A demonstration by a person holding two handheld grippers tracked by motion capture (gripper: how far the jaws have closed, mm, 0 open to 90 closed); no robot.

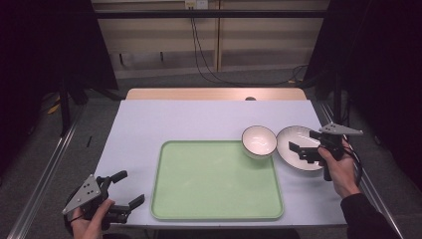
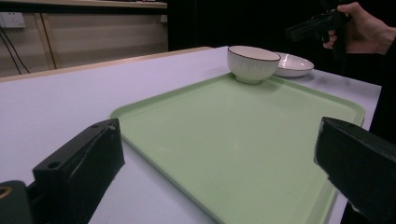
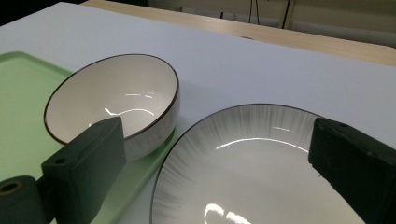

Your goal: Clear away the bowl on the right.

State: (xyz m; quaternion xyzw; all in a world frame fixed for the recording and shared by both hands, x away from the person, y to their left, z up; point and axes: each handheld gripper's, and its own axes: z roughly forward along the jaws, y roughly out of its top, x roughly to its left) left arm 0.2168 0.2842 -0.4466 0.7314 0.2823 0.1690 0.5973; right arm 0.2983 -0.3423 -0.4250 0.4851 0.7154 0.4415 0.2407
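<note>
Hovering over the plate (image 1: pixel 297 148), the right gripper (image 1: pixel 304 147) has jaws apart; the bowl (image 1: pixel 259 141) sits on the tray's (image 1: pixel 214 209) corner. The left gripper (image 1: pixel 128 189) is spread, empty.

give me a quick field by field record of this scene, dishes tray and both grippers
surface: pale table
tray: green tray, bare apart from the bowl at its far right corner
bowl: white bowl, upright, nothing in it
plate: shallow plate on the table just right of the tray, beside the bowl
left gripper: left gripper open, near the tray's near left corner
right gripper: right gripper open, over the plate
</note>
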